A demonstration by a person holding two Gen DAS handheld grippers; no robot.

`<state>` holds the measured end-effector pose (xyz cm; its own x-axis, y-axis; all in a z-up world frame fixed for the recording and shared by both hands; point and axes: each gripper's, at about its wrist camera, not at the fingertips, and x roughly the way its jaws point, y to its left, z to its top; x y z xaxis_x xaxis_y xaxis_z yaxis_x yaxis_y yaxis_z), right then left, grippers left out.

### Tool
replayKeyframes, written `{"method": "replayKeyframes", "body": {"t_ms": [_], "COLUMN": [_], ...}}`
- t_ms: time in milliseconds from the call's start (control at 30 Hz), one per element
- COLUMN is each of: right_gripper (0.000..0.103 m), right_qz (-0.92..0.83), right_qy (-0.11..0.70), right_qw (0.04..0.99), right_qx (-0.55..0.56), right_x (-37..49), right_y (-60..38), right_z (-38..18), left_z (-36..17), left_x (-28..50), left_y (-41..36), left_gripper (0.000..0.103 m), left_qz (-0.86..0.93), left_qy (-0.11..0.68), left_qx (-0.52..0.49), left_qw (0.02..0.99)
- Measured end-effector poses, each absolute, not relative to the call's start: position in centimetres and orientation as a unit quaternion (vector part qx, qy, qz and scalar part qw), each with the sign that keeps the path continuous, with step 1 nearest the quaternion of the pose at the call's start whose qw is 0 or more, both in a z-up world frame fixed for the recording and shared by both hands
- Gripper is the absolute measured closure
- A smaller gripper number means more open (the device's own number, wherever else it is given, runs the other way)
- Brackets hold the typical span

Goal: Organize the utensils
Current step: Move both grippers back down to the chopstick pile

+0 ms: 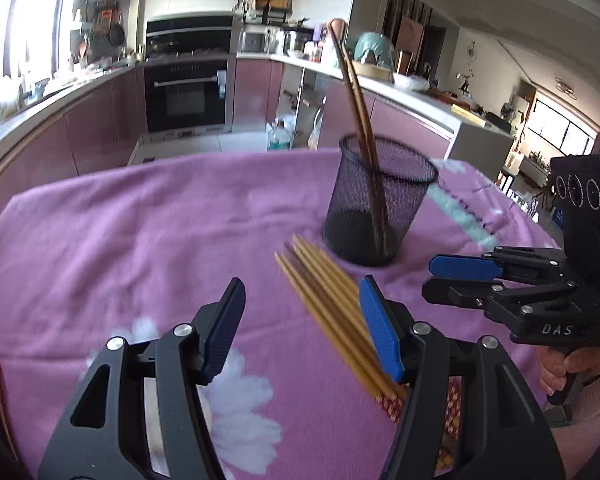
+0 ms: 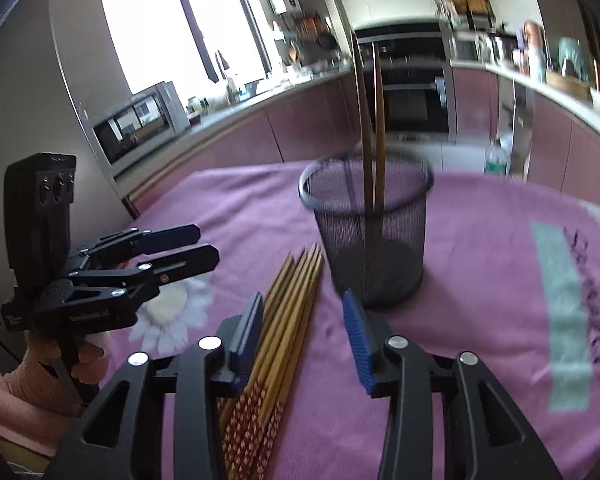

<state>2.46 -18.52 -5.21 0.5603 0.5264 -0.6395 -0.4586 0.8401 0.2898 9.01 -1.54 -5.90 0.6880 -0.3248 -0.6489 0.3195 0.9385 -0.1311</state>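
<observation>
With both the left gripper point(image 1: 302, 328) and right gripper point(image 2: 304, 336) held open and empty over the bundled yellow bamboo chopsticks point(image 2: 288, 312) lying beside the black mesh cup point(image 2: 370, 232) on the pink cloth point(image 1: 120, 240), several sticks may be pinched at once and scattered.

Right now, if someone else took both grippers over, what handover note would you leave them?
Left gripper: open, empty, beside the loose chopsticks.
Right gripper: open, empty, low over the same bundle, nothing gripped.
Mesh cup stands upright on the pink cloth, just behind the bundle.
Done: two chopsticks stand in the cup.
Left: move the remaining loose chopsticks into the cup.
</observation>
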Motion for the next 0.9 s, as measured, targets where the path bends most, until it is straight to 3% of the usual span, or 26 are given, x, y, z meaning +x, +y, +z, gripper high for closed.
{"method": "replayKeyframes", "body": {"t_ms": [200,433,900], "right_gripper": [0.079,0.087,0.088], "right_qz": [0.284,0.278,0.274], "right_qy": [0.409,0.428,0.435], "right_qw": [0.866,0.859,0.856], "right_qx": [0.043,0.041,0.054], "right_x": [1.6,1.0,0.9], "right_y": [-17.4,-16.8,-17.0], "right_z": [-7.3,-8.2,-8.6], "left_z": [-8.8,-10.2,-10.8], "left_x": [8.1,7.4,7.9], "left_y": [-1.9,-3.5,-3.5], "left_gripper": [0.046,0.058,0.074], "left_qz": [-0.187,-0.215,-0.22], "left_qy": [0.391,0.415,0.436], "left_qx": [-0.021,-0.01,-0.001], "left_qw": [0.901,0.884,0.873]}}
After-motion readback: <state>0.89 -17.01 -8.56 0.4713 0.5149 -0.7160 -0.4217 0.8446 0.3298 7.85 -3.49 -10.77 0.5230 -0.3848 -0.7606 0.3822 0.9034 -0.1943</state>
